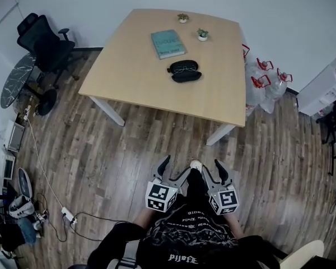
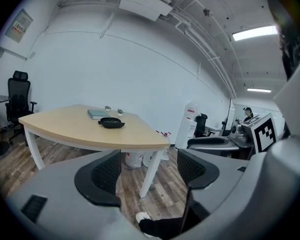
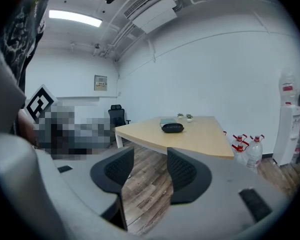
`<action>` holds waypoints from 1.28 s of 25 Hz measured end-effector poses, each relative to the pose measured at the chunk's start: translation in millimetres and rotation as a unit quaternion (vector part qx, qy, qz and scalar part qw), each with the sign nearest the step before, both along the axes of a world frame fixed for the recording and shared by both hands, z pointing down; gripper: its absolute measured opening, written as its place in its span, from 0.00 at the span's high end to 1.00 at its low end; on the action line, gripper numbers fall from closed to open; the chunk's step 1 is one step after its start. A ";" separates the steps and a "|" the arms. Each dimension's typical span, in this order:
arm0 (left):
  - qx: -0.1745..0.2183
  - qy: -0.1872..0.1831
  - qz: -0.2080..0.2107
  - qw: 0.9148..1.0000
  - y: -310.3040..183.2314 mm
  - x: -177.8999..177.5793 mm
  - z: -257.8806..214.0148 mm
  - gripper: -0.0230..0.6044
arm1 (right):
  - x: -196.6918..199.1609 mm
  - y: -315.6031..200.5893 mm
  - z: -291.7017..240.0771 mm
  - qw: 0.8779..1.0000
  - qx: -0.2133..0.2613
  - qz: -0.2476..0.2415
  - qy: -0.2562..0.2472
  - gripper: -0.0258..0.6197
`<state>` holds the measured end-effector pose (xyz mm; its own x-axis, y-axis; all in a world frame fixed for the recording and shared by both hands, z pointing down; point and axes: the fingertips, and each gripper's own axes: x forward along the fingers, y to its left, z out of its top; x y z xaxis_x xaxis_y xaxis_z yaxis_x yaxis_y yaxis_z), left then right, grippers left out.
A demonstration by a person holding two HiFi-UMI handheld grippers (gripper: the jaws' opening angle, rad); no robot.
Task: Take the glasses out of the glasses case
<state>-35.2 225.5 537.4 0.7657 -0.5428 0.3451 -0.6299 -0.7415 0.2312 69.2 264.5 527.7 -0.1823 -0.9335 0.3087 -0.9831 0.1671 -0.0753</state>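
The black glasses case (image 1: 184, 71) lies open on the right part of the wooden table (image 1: 134, 77), with the glasses (image 1: 182, 67) resting in its far half. Both grippers hang over the wood floor near the person's body, well short of the table. My left gripper (image 1: 175, 170) is open with nothing between its jaws, and so is my right gripper (image 1: 212, 170). The left gripper view shows the case (image 2: 112, 122) far off beyond the left gripper (image 2: 149, 173). In the right gripper view the case (image 3: 172, 128) also lies far beyond the right gripper (image 3: 150, 173).
A teal book (image 1: 168, 43) and two small potted plants (image 1: 202, 35) sit on the table behind the case. A black office chair (image 1: 45, 43) stands at the left, water bottles (image 1: 267, 80) at the table's right. Cables and a power strip (image 1: 67, 213) lie on the floor at left.
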 end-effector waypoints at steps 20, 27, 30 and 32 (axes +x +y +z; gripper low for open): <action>-0.031 -0.008 -0.114 0.993 -146.5 4.8 9.8 0.39 | 20.8 -185.9 8.5 0.993 -0.001 -0.116 0.019 0.62; -0.035 -0.016 -0.148 0.988 -214.6 40.6 6.2 0.39 | 57.1 -266.7 1.8 0.986 0.014 -0.160 0.048 0.62; -0.029 -0.018 -0.158 0.987 -241.2 58.5 3.3 0.39 | 71.1 -292.8 -1.6 0.981 0.021 -0.182 0.063 0.62; -0.025 -0.017 -0.163 0.986 -258.4 70.9 0.9 0.39 | 77.9 -307.8 -3.0 0.976 0.025 -0.201 0.077 0.62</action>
<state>35.7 -33.0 538.3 0.5403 -0.7401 0.4004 -0.8413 -0.4863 0.2361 147.1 -43.3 524.8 -0.4919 -0.8106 0.3178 -0.8364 0.5413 0.0861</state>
